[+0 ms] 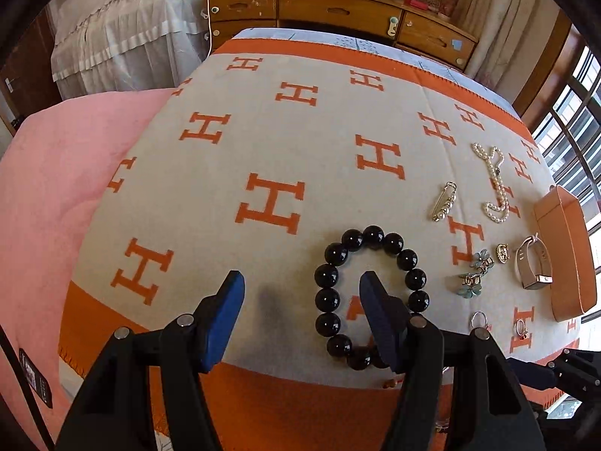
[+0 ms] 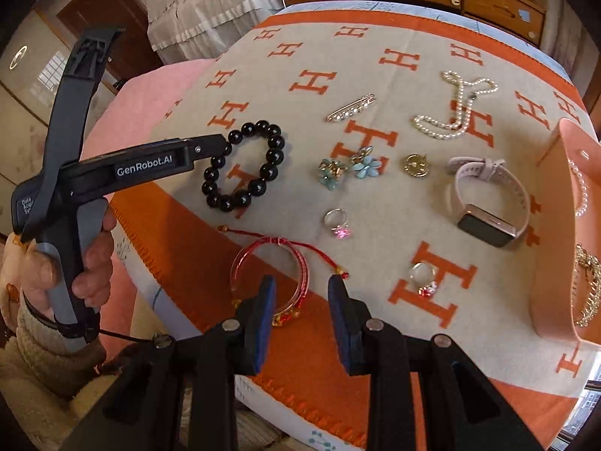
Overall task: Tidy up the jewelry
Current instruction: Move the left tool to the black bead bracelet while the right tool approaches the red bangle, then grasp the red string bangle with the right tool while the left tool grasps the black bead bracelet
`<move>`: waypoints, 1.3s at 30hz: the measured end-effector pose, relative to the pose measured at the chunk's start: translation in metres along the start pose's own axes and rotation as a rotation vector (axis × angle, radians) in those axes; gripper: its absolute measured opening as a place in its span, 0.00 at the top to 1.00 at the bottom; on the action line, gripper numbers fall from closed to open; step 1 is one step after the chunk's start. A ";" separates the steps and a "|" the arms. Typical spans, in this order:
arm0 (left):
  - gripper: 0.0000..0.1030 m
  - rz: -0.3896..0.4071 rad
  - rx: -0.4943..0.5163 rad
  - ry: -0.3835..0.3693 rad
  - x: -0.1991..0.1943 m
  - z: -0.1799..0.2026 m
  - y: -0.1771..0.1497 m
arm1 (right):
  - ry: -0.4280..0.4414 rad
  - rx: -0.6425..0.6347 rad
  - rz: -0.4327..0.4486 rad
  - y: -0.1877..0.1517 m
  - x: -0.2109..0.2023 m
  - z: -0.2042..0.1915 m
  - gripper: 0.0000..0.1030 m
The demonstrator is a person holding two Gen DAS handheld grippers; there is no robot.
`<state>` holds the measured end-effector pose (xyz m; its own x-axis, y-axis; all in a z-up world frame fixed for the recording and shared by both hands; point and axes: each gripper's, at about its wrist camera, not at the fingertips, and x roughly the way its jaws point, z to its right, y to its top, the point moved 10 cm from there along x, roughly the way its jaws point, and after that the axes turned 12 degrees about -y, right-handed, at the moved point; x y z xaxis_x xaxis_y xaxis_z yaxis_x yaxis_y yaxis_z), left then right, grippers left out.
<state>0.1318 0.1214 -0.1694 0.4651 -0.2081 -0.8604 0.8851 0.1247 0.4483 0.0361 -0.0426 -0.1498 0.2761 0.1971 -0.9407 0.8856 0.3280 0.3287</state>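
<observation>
Two tools hang over a bed spread with an orange-and-grey blanket [image 1: 285,143], where the jewelry lies loose near an open orange box [image 2: 556,233] at the right edge. The left tool [image 1: 300,289] stands wide and empty, one finger over the middle of the black bead bracelet [image 1: 370,293] and the other outside it on bare blanket. The right tool [image 2: 302,287] stands narrow, holding nothing, its tips just above the red bangle [image 2: 268,278] with its red cord.

Judging from this, the left tool would catch only one side of the bead ring, so the bracelet may swing or slip out on the lift. The soft blanket could also be pinched along with the beads. The bangle's trailing cord could snag the right tool's finger or drag across the neighbouring ring. The two tools work close together and could knock each other.

Counted on the blanket: one black bead bracelet, one red bangle, two rings [image 2: 338,221] with coloured stones, two blue flower pieces [image 2: 347,167], one round gold brooch [image 2: 416,165], one pearl pin [image 2: 351,112], one pearl necklace [image 2: 450,112], one pink smart band [image 2: 488,199]. Inside the box, a gold chain [image 2: 588,285] and some pearls show; more I cannot tell.
</observation>
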 end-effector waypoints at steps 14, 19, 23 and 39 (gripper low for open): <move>0.40 -0.125 0.053 0.004 0.025 0.008 -0.009 | -0.164 -0.168 0.028 0.005 0.023 -0.022 0.75; 0.40 -0.152 0.083 0.010 0.028 0.012 -0.008 | -0.179 -0.163 0.039 0.006 0.023 -0.019 0.91; 0.48 -0.149 0.100 -0.001 0.026 0.016 -0.008 | -0.163 -0.145 0.047 0.005 0.021 -0.017 0.94; 0.88 -0.061 -0.040 -0.091 0.013 0.015 -0.004 | -0.065 -0.008 0.157 0.006 -0.013 0.009 0.94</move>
<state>0.1341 0.1034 -0.1784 0.4110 -0.3031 -0.8597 0.9116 0.1476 0.3837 0.0415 -0.0511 -0.1364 0.4344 0.1861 -0.8813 0.8270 0.3053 0.4721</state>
